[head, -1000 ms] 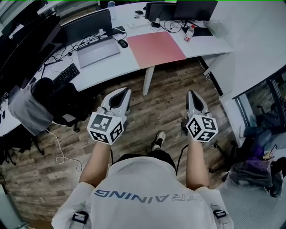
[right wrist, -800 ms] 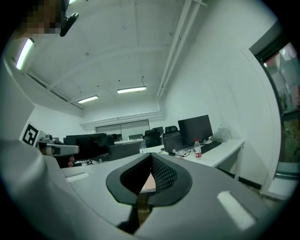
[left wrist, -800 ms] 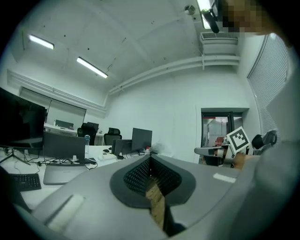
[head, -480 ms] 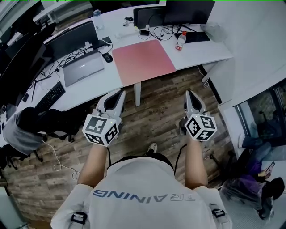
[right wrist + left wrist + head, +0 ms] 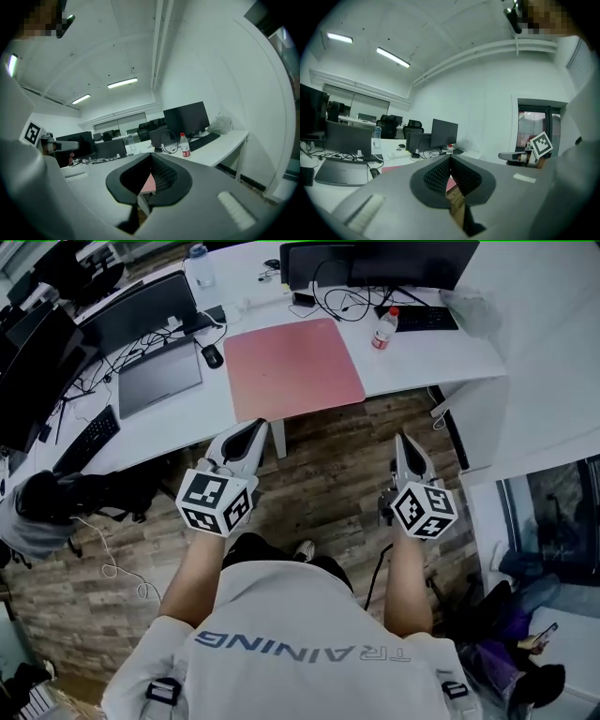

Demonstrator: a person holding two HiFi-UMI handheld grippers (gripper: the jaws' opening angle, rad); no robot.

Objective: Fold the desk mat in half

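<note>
At twelve o'clock from the person, flat on the white desk (image 5: pixel 441 352), lies the pink desk mat (image 5: pixel 292 367), unfolded, with its near edge close to the desk's front edge. A mouse (image 5: pixel 212 355) sits just beside the mat at its nine o'clock, and a bottle (image 5: pixel 382 329) stands near its two o'clock corner.

Both grippers hang over the wooden floor (image 5: pixel 328 474), short of the desk and well apart from each other. The left gripper (image 5: pixel 257 424) points toward the mat's seven o'clock corner and is near the desk edge. The right gripper (image 5: pixel 404 439) points toward the five o'clock side and is farther off. Each has its jaws closed tip to tip with nothing held; only a sliver of pink and floor shows through the gap behind the tips.

I judge the task to be at the reach-in step, with no fold begun. The next move probably calls for opening both pairs of jaws and bringing them to one edge of the mat. Each would pinch a corner, lift it and carry it across to the opposite edge, steering clear of the bottle and mouse.
</note>
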